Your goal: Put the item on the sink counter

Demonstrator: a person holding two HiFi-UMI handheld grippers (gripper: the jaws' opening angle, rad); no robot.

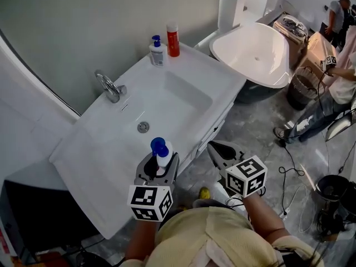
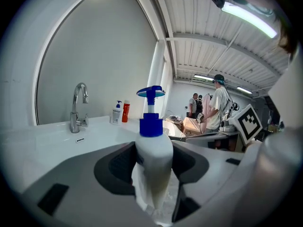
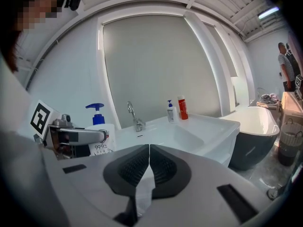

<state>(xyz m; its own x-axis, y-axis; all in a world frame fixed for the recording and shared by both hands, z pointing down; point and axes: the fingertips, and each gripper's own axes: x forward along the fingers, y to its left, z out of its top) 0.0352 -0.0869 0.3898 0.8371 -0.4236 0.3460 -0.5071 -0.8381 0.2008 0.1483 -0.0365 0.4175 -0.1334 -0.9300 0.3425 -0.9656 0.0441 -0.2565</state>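
Observation:
A white pump bottle (image 1: pixel 162 153) with a blue pump head stands upright between the jaws of my left gripper (image 1: pixel 161 166), which is shut on its body. It hangs over the front edge of the white sink counter (image 1: pixel 105 154). In the left gripper view the bottle (image 2: pixel 154 148) fills the gap between both pads. My right gripper (image 1: pixel 218 150) is to the right, off the counter above the floor, its jaws shut with nothing between them (image 3: pixel 149 161). The right gripper view shows the held bottle (image 3: pixel 100 134) at its left.
A chrome faucet (image 1: pixel 110 86) stands at the back of the basin (image 1: pixel 167 107). A white bottle with a blue pump (image 1: pixel 157 51) and a red bottle (image 1: pixel 173 39) stand at the counter's far corner. A white bathtub (image 1: pixel 257 55) and people (image 1: pixel 334 88) are to the right.

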